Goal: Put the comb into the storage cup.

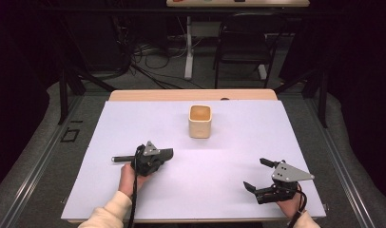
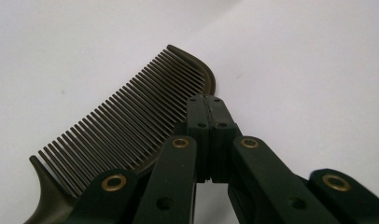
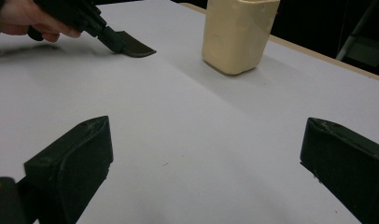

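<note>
The left gripper was clenched on a dark comb, the right gripper stood released, and the cream cup bore no readable writing.

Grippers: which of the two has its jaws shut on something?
The left gripper: its jaws are shut on the dark comb. The right gripper rests with its jaws wide apart and nothing between them.

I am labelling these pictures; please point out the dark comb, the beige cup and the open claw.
dark plastic comb (image 2: 131, 121), left gripper view, its teeth.
beige square cup (image 1: 199, 127), high view, front wall.
right claw (image 1: 256, 174), high view, between its tips.
</note>
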`<act>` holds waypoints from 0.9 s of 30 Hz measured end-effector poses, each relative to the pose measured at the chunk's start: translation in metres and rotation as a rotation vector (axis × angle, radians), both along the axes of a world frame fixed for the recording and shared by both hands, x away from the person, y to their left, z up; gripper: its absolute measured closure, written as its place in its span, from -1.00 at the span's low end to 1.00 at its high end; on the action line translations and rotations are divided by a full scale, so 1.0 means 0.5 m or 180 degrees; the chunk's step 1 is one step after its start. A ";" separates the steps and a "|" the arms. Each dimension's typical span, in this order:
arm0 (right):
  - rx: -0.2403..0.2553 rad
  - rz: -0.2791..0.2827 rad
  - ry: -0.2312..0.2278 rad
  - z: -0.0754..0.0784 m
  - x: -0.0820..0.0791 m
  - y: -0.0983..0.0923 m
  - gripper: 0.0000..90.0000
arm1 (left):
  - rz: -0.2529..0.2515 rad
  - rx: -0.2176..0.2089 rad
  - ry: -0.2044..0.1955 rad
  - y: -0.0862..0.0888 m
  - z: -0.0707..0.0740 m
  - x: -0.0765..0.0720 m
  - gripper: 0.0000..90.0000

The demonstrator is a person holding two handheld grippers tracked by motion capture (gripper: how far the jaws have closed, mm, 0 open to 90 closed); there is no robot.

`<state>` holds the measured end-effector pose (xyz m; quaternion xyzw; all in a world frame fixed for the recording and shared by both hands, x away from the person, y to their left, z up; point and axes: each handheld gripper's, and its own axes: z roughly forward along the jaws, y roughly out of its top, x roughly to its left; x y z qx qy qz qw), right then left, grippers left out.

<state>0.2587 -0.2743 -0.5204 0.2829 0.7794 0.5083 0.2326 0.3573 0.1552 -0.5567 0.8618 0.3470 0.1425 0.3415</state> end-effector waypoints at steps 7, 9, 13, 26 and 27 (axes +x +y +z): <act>-0.0031 0.0017 0.0039 -0.001 0.001 0.000 -0.96 | -0.0009 0.0041 -0.0073 -0.003 0.002 0.011 1.00; -0.0025 0.0018 0.0037 -0.001 0.000 0.001 -0.96 | -0.0003 0.0004 -0.0074 -0.003 0.004 0.013 0.96; -0.0026 0.0017 0.0037 -0.001 0.000 0.000 -0.96 | -0.0048 -0.0034 -0.0111 -0.001 0.010 0.005 0.84; -0.0011 0.0039 0.0080 -0.001 0.000 -0.001 -0.98 | -0.0321 -0.0176 -0.0029 0.023 0.037 -0.036 -0.16; -0.0011 0.0039 0.0080 -0.001 0.000 -0.001 -0.98 | -0.0321 -0.0176 -0.0029 0.023 0.037 -0.036 -0.21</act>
